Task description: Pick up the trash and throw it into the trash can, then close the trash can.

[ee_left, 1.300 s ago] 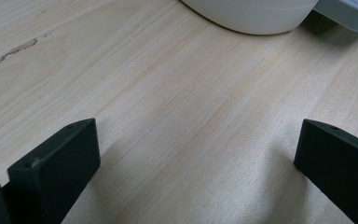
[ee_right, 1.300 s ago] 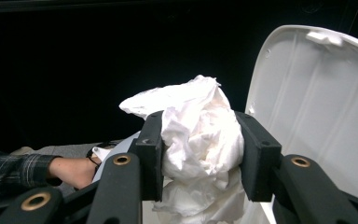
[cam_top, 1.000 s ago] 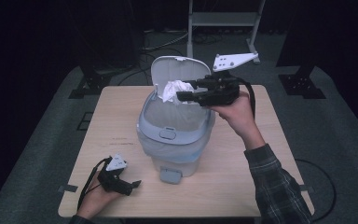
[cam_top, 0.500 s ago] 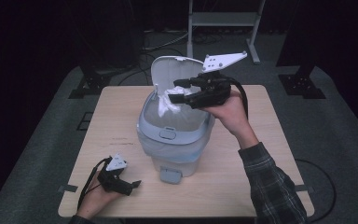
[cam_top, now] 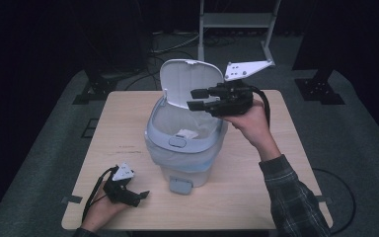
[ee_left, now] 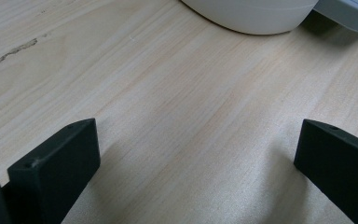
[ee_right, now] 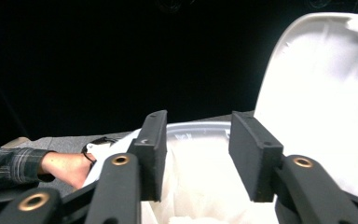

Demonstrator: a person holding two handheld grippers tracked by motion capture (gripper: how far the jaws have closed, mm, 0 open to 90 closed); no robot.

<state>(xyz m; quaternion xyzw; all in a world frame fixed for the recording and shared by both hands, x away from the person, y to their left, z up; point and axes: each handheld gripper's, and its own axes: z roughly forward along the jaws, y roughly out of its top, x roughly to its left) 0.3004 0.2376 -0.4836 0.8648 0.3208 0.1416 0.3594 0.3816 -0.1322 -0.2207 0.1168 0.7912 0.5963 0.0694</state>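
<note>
High view showed one small pedal bin (cam_top: 182, 148) in the middle of the wooden table (cam_top: 256, 192), its lid (cam_top: 190, 84) standing open. One crumpled white paper (cam_top: 186, 133) lay inside the bin, on the liner bag. The right gripper (cam_top: 197, 98) hung over the open bin, and its jaws had just been closing with nothing between them. So the drop looked done. Next, I think, that hand should pull back and shut the lid. The left gripper (cam_top: 140, 196) rested on the table near the front edge, jaws wide apart and empty. Two grippers, one bin, one paper.
</note>
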